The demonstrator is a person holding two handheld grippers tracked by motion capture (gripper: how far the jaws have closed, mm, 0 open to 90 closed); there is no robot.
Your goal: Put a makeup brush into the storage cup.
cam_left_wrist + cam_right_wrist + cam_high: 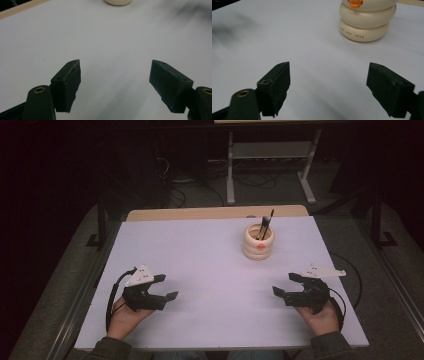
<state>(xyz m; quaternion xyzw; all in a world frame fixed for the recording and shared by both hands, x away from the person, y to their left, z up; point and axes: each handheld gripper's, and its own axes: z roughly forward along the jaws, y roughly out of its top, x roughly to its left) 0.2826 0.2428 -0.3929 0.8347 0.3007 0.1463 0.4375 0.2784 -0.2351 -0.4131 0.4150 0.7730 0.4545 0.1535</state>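
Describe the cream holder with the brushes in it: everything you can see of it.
The holder is a cream pot shaped like stacked rounded rings, glossy like ceramic or plastic. An orange beak-like mark sits on its front, and small orange lettering runs round the bottom ring in the right gripper view. It stands upright on the white table, toward the far right, and nothing else touches it. Two dark brushes lean inside, their ends sticking out above the rim.

Each claw, the left claw [167, 287] and the right claw [284, 285], is black, with blocky rubber-like pads [67, 85] on arms set with brass-ringed holes (one per arm), a pale grey three-cornered plate on top, a black cable trailing behind, and dark sleeves at the wrists.
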